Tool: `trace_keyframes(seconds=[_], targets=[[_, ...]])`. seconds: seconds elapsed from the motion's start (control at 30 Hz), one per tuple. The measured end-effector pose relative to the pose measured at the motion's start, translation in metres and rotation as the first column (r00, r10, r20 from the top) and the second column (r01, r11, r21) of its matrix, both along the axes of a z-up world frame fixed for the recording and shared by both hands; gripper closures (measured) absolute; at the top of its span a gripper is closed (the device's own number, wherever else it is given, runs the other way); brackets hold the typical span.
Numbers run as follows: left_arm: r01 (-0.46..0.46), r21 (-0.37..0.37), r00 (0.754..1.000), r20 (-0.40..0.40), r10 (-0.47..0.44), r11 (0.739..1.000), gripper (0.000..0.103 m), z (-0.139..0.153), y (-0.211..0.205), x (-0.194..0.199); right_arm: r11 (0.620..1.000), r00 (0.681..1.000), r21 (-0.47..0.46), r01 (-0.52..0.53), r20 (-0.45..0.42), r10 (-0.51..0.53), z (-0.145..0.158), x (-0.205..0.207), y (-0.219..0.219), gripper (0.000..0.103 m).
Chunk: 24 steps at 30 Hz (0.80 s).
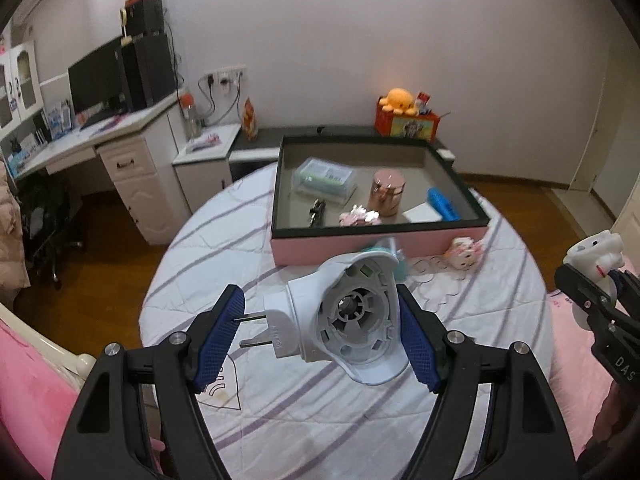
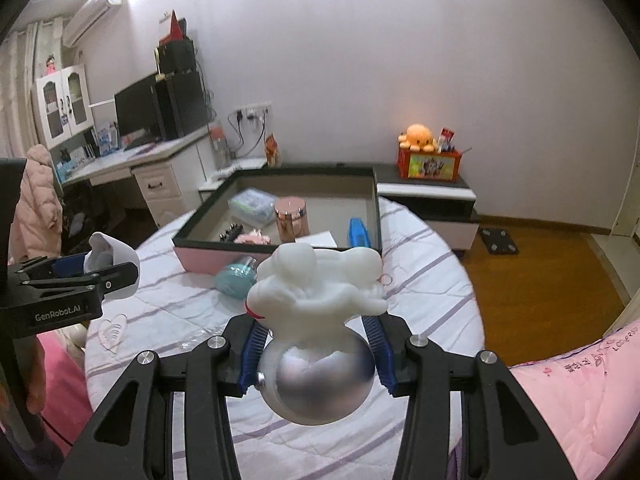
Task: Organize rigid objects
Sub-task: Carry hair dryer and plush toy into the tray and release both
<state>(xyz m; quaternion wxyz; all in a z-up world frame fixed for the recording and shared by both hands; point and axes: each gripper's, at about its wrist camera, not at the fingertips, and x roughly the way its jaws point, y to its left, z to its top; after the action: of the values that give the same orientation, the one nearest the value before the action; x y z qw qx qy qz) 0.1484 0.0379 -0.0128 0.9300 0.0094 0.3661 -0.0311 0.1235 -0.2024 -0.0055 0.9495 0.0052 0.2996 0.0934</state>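
In the left wrist view, my left gripper point(image 1: 320, 320) is shut on a white plug-in device point(image 1: 344, 312). One blue pad rests on its two prongs and the other on its shell. My right gripper point(image 2: 316, 332) is shut on a white figurine on a silver ball point(image 2: 316, 284). Both are held above the round, striped-cloth surface point(image 1: 280, 400). Ahead stands a pink box with a dark rim point(image 1: 380, 228). It holds a clear case point(image 1: 324, 180), a rose-gold tin point(image 1: 388, 192), a blue item point(image 1: 442, 204) and several small pieces. Each gripper shows at the edge of the other's view.
A teal round object point(image 2: 234, 278), a small pink doll point(image 1: 464, 256) and thin rings point(image 1: 436, 272) lie in front of the box. A desk with a monitor point(image 1: 100, 76) is at the left. A low cabinet with an orange box point(image 1: 406, 124) stands behind. Pink bedding point(image 2: 580, 400) borders the right.
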Motion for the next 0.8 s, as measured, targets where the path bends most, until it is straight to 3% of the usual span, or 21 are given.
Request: trace_keyframes(seconds=[0.3,0.8], targets=[[-0.007,0.013,0.995,0.100,0.005,1.000,0.027,0.028,-0.006,-0.033,1.000,0.997,0.004,-0.002,0.072,0.002,0.019,-0.030,-0.002,0.056],[-0.009,0.011,0.993,0.121,0.008,1.000,0.027,0.031,-0.007,-0.044,1.000,0.996,0.002,0.001,0.094,-0.001,0.024,-0.039,-0.001,0.056]])
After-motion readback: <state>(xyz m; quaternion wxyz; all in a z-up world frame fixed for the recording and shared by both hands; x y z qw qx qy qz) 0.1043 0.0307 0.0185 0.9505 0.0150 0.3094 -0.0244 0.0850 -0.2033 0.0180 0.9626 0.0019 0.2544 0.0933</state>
